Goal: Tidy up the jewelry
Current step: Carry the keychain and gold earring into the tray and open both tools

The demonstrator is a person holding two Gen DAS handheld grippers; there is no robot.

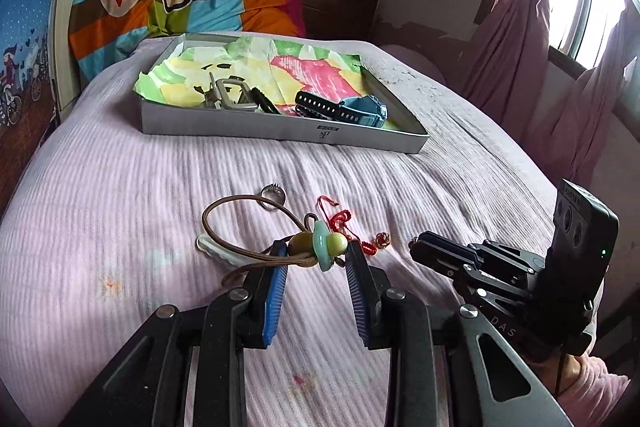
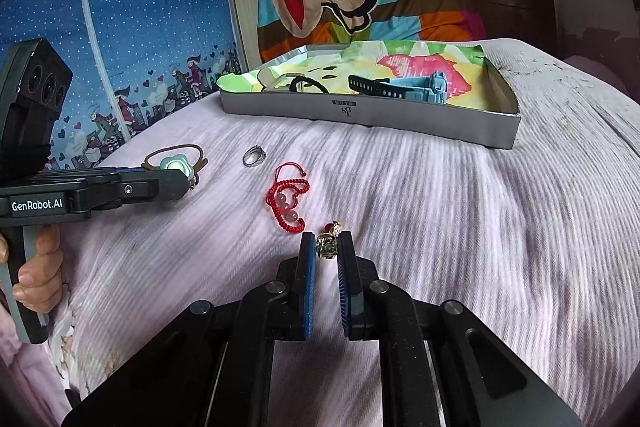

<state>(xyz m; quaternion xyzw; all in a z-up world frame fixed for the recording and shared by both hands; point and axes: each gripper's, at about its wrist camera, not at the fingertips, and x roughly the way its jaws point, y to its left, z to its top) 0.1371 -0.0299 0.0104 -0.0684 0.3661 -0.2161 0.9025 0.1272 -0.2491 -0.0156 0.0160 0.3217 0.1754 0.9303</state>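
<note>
The left claw (image 1: 316, 255) grips a brown cord necklace (image 1: 224, 215) by its pale green ring pendant and yellow bead, lifted just above the pink bed (image 1: 120, 187). The right claw (image 2: 326, 247) is pinched narrow on a small gold trinket (image 2: 328, 241) beside a red string bracelet (image 2: 286, 197); a silver ring (image 2: 253, 155) lies near the grey box (image 2: 400, 117).

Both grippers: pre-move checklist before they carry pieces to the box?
1. Left gripper shut on jade pendant: ok.
2. Pendant's brown cord clear of the bedspread: not ok, the loop trails on it.
3. Right gripper shut on gold charm: ok, it sits between the closed pads.
4. Red bracelet clear of right gripper: ok, it lies apart.
5. Box has free space: ok, to the right of the blue watch.
6. Silver ring still to collect: ok, it lies loose.
</note>
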